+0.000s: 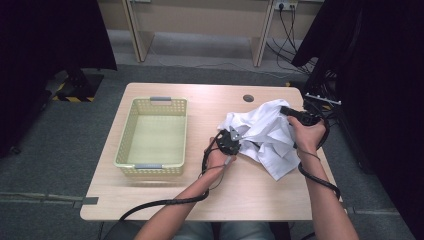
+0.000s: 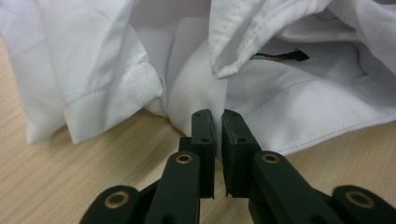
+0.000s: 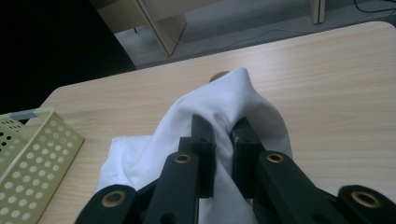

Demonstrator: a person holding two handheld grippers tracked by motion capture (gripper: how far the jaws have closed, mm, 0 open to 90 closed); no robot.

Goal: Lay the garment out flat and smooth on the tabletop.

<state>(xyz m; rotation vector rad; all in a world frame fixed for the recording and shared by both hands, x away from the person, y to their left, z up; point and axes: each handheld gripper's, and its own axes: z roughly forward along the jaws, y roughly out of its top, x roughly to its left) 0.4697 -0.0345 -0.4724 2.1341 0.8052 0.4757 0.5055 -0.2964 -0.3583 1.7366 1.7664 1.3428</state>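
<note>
White shirt point(image 1: 265, 135): crumpled on desk point(image 1: 200, 200), right of basket point(image 1: 152, 131). Left gripper point(image 2: 218, 122) clamped on a fold; right gripper point(image 3: 219, 133) clamped on bunched cloth. Advice: keep both pinches firm, lift evenly, spread apart.

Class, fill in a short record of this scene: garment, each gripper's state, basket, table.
garment: white shirt, crumpled on the table's right half
left gripper: jaws shut on a fold of the shirt
right gripper: jaws shut on a bunched ridge of the shirt
basket: pale yellow perforated basket, empty, left of the shirt, apart from it
table: light wooden table
</note>
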